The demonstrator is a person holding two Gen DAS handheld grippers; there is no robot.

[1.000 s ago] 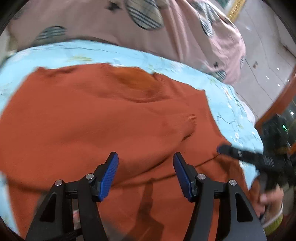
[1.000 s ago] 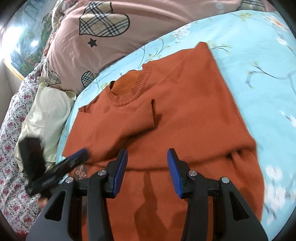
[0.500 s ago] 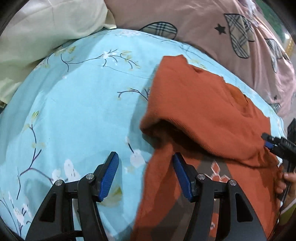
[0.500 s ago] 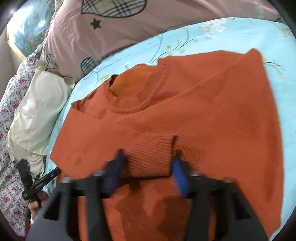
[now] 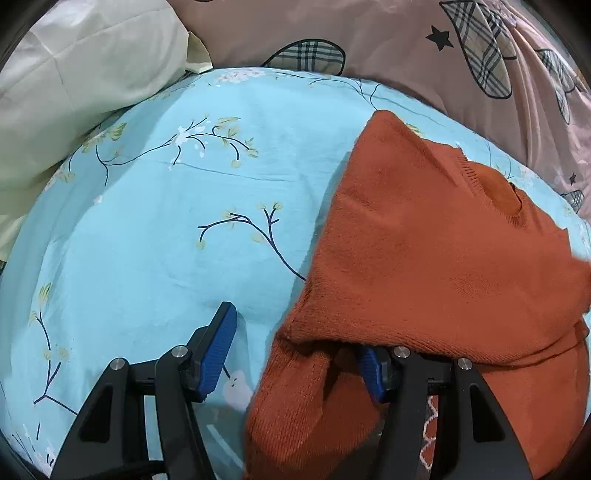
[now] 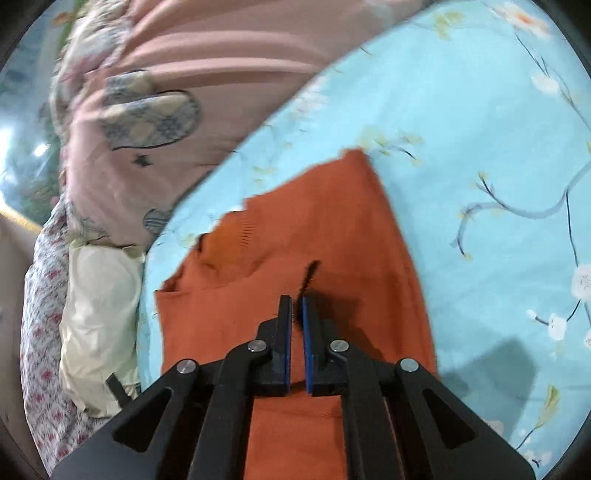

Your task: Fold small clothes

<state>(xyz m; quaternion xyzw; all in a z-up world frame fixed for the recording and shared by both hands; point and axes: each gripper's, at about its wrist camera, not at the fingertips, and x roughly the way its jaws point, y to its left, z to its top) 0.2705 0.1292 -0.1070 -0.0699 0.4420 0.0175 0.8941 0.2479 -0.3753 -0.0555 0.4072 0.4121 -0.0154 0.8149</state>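
A rust-orange knit sweater (image 5: 424,251) lies on the light blue floral bedsheet (image 5: 177,236) of a bed, its round neckline (image 5: 506,192) toward the pink duvet with plaid patches (image 5: 406,33) at the head end. In the left wrist view the left gripper (image 5: 291,350) stands about half open at the sweater's folded side edge: its left finger rests over bare sheet, while its right finger (image 5: 373,373) is tucked under the overhanging fold of knit, and the pads do not press on the cloth. In the right wrist view, which is blurred, the right gripper (image 6: 297,314) has its fingers drawn nearly together over the middle of the sweater; a thin dark sliver shows at the tips, but whether any knit is pinched there cannot be told. A cream pillow (image 6: 99,314) lies beside the sheet at the left.
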